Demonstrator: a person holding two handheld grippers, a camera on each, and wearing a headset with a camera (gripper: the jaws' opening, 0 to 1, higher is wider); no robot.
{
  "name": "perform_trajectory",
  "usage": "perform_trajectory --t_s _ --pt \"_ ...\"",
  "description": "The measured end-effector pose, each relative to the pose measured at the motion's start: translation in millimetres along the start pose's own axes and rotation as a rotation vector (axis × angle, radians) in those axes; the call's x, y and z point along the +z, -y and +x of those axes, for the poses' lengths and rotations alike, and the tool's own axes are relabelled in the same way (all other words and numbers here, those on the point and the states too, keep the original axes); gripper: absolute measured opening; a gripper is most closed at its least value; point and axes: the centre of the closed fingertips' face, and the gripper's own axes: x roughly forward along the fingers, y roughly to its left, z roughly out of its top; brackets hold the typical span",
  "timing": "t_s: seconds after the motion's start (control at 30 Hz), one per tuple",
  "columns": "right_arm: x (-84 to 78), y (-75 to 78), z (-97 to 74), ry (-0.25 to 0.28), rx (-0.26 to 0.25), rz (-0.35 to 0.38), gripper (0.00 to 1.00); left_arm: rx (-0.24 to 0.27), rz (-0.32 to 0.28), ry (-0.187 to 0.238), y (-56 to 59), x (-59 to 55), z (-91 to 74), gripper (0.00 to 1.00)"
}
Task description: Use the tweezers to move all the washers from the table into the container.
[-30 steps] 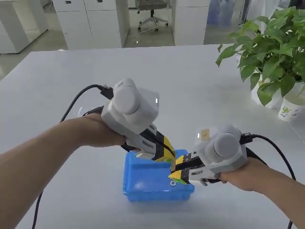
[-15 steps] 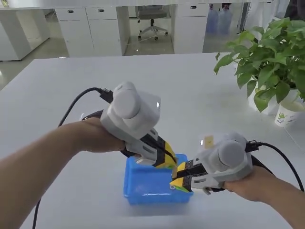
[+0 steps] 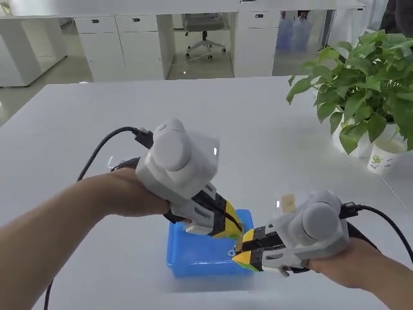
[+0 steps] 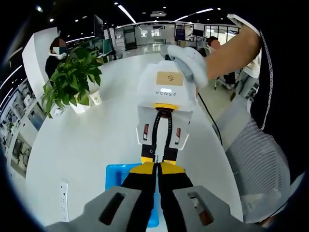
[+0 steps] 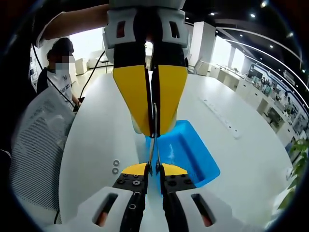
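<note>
container (image 3: 193,259) — blue, shallow, rectangular, open-topped, on the white table (image 3: 271,129) | washers (image 5: 116,163) — two small metal rings, side by side on the table near it | tweezers (image 5: 153,135) — slim, silvery, arms seemingly pinched together, over the container's edge

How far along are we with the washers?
Early. Done: no washer seen in the visible part of the blue container. In hand: the tweezers, pinched in the left claw, tip between the jaws of the right claw, above the container. Left: at least two washers on the table beside it.
</note>
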Motion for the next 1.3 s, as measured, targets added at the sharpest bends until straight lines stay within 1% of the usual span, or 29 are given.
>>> perform_trajectory --t_s 0.33,0.67,1.1,1.3 --pt "-8.6 -14.7 -2.8 -0.001 -0.001 0.017 0.12 -0.019 0.005 0.000 14.4 -0.3 7.6 0.04" --pt "-19.7 -29.5 -1.5 -0.003 -0.006 0.035 0.12 -0.037 0.013 -0.004 29.4 -4.4 17.9 0.04" --pt "-36.3 -52.6 6.4 -0.020 0.020 0.047 0.12 -0.051 0.000 -0.007 52.5 -15.7 31.8 0.04" --pt "-41.6 -58.6 9.0 -0.024 0.022 0.052 0.12 -0.054 -0.008 -0.007 57.6 -20.0 36.1 0.04"
